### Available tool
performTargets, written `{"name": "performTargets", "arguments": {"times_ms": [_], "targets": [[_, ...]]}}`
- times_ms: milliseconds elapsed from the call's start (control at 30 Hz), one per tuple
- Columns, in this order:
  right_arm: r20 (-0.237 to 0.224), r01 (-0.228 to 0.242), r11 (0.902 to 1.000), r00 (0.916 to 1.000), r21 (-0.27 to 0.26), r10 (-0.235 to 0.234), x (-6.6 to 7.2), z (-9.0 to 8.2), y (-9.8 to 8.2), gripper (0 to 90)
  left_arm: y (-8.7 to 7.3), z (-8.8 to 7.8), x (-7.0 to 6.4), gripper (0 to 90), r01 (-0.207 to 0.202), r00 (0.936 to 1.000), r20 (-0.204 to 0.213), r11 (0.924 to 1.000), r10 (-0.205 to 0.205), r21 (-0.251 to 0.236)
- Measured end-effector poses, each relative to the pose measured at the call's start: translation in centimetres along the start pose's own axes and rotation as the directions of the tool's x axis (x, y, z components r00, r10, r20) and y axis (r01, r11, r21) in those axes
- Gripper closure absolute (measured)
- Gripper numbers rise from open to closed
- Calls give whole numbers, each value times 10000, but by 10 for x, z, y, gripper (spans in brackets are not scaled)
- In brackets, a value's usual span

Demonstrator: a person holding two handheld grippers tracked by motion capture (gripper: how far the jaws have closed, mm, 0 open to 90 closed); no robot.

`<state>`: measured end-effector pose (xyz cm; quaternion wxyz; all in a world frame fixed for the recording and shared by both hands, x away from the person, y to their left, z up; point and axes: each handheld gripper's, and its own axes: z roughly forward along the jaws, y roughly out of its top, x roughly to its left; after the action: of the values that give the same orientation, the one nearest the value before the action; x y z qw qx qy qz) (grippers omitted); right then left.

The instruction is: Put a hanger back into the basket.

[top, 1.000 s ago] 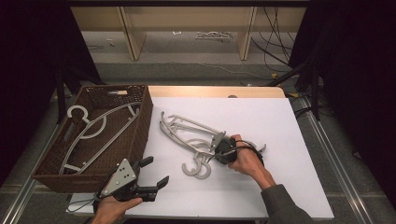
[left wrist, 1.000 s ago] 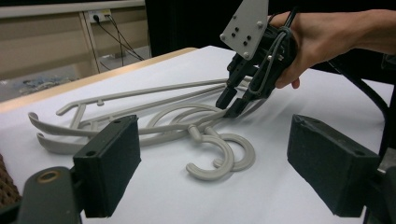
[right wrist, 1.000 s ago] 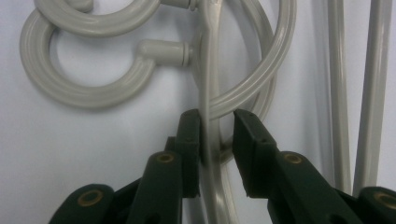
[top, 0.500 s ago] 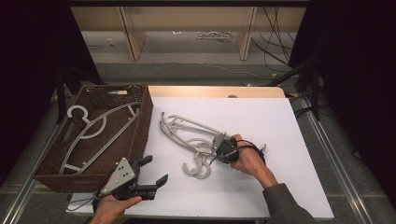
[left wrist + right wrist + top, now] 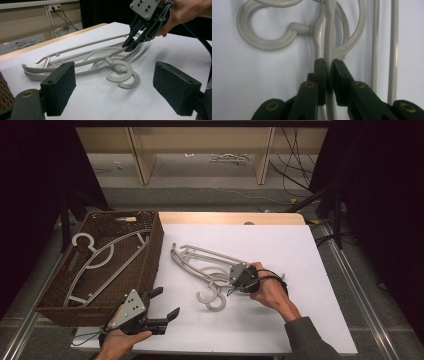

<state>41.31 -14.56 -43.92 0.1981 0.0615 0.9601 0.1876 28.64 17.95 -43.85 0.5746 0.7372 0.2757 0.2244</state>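
Note:
Two grey plastic hangers point(image 5: 205, 261) lie stacked on the white table, hooks point(image 5: 212, 295) toward the near side. My right gripper point(image 5: 235, 277) is shut on the shoulder bar of the upper hanger point(image 5: 328, 37), the bar pinched between both pads point(image 5: 321, 75). From the left gripper view the same right gripper point(image 5: 131, 45) bites the hanger point(image 5: 100, 58) from above. My left gripper point(image 5: 167, 305) rests open at the table's near left edge, pads point(image 5: 58, 87) wide apart, nothing between them, pointing at the hooks point(image 5: 123, 77).
A brown wicker basket point(image 5: 150, 255) stands at the left and holds more grey hangers point(image 5: 95, 265). Bare white tabletop point(image 5: 300, 250) spreads to the right of the hangers. Beyond the table are wooden shelf legs and floor cables.
The right hand has shifted slightly while holding the hanger. My left gripper stays in place, open.

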Motion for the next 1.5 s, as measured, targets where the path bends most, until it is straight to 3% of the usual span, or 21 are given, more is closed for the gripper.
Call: {"name": "performTargets", "arguments": {"times_ms": [133, 333, 400, 500, 600, 733, 800, 867, 900, 933, 967, 1100, 1133, 1167, 1300, 1400, 1433, 1500], "targets": [[274, 83, 9998, 9996, -194, -78, 0, -5, 0, 827, 0, 1, 0, 182, -127, 9999, -33, 9999, 127, 85], [555, 200, 9988, 9983, -438, -176, 0, -17, 0, 828, 1, 0, 0, 184, -41, 10000, -44, 10000, 42, 42], [741, 432, 9975, 9965, -560, -390, -2, -19, 1, 828, 2, 0, 1, 187, 34, 9999, -108, 10000, -34, 2], [731, 362, 9974, 9968, -630, -316, -1, -24, 0, 828, 4, 1, 2, 190, 96, 9996, -268, 9999, -94, 71], [811, 452, 9967, 9959, -674, -397, 1, -29, 1, 829, 12, 5, 6, 195, 82, 9989, -470, 9998, -74, 154], [942, 545, 9961, 9944, -699, -478, 4, -34, 2, 829, 28, 14, 10, 208, -238, 9979, -592, 9974, 279, 684], [1035, 577, 9960, 9934, -690, -504, 6, -37, 3, 829, 37, 21, 13, 209, -521, 9962, -625, 9913, 600, 1208], [1070, 601, 9956, 9929, -715, -523, 7, -41, 3, 830, 44, 31, 15, 240, -835, 9925, -686, 9703, 1015, 2270], [984, 557, 9957, 9940, -735, -483, 8, -42, 4, 830, 49, 37, 17, 261, -1080, 9885, -698, 9485, 1345, 2979], [1184, 731, 9945, 9909, -756, -639, 8, -44, 4, 829, 50, 41, 17, 260, -1155, 9868, -733, 9450, 1443, 3060], [1231, 811, 9939, 9898, -749, -715, 8, -46, 4, 829, 53, 46, 18, 260, -1314, 9862, -528, 9358, 1570, 3271], [1368, 1004, 9916, 9866, -821, -886, 10, -53, 5, 830, 58, 64, 19, 257, -1408, 9860, -367, 9311, 1624, 3366], [1311, 996, 9914, 9875, -843, -881, 10, -54, 5, 829, 60, 68, 19, 257, -1533, 9846, -265, 9261, 1728, 3448], [1426, 1013, 9911, 9858, -860, -884, 11, -55, 5, 830, 61, 73, 19, 257, -1535, 9840, -332, 9276, 1750, 3406], [1449, 1205, 9888, 9836, -885, -1070, 15, -60, 7, 829, 63, 84, 20, 257, -1883, 9791, -15, 9100, 2032, 3695], [1401, 1265, 9875, 9837, -942, -1126, 18, -64, 8, 830, 62, 91, 20, 255, -1806, 9808, 17, 9059, 1948, 3831], [1398, 1305, 9870, 9833, -936, -1167, 19, -65, 8, 829, 61, 91, 21, 255, -1902, 9787, 28, 9014, 2053, 3890], [1414, 1389, 9858, 9820, -943, -1249, 20, -67, 9, 830, 59, 94, 19, 255, -1979, 9765, -31, 9019, 2156, 3840]]}}
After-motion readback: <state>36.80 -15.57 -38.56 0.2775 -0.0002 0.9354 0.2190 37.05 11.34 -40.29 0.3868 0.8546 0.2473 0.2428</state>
